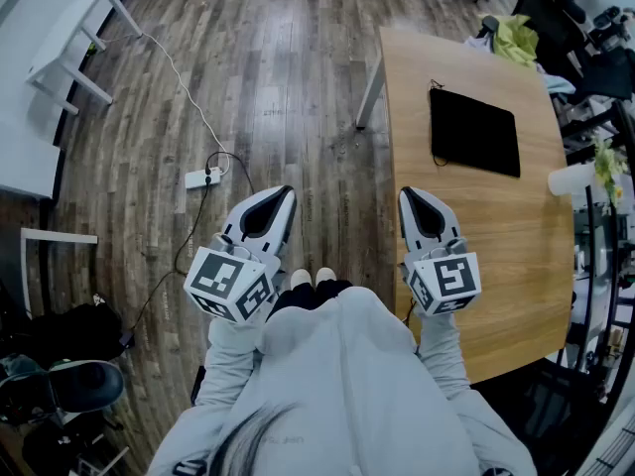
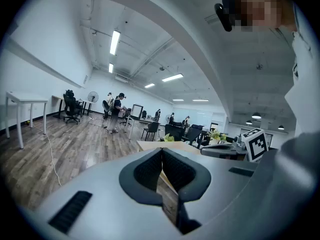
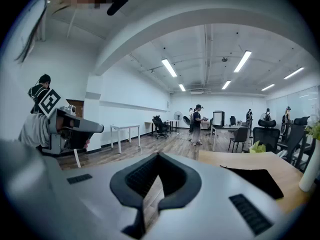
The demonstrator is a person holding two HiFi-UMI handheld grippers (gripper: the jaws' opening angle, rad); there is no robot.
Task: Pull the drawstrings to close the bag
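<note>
Grey hoodie sleeves (image 1: pixel 230 365) carry 2 grippers low in front. The left gripper (image 1: pixel 286 194) and right gripper (image 1: pixel 408 197) are both clenched shut on nothing. A flat black fabric bag (image 1: pixel 474 132) lies unobstructed on the light wooden table (image 1: pixel 496 256), well ahead of the right gripper. A white cylinder (image 1: pixel 568 178), possibly a cup, stands near the bag.

We're in a big open-plan office, one long room. Wood-plank floor (image 1: pixel 278 87) runs wall to wall, with a power strip (image 1: pixel 201 178) and its cable trailing across it. A white table (image 1: pixel 69 33) stands by the wall, and a pale wooden counter (image 1: pixel 466 206) is close at hand. Look down the room: black swivel chairs (image 3: pixel 161 125) on wheels, desks in rows, a screen (image 3: pixel 218 118) and a standing fan (image 2: pixel 93 97). Long strip lights (image 3: pixel 168 67) hang under a bare white ceiling with exposed pipes. People (image 3: pixel 196 124) stand among the desks at the far end.
</note>
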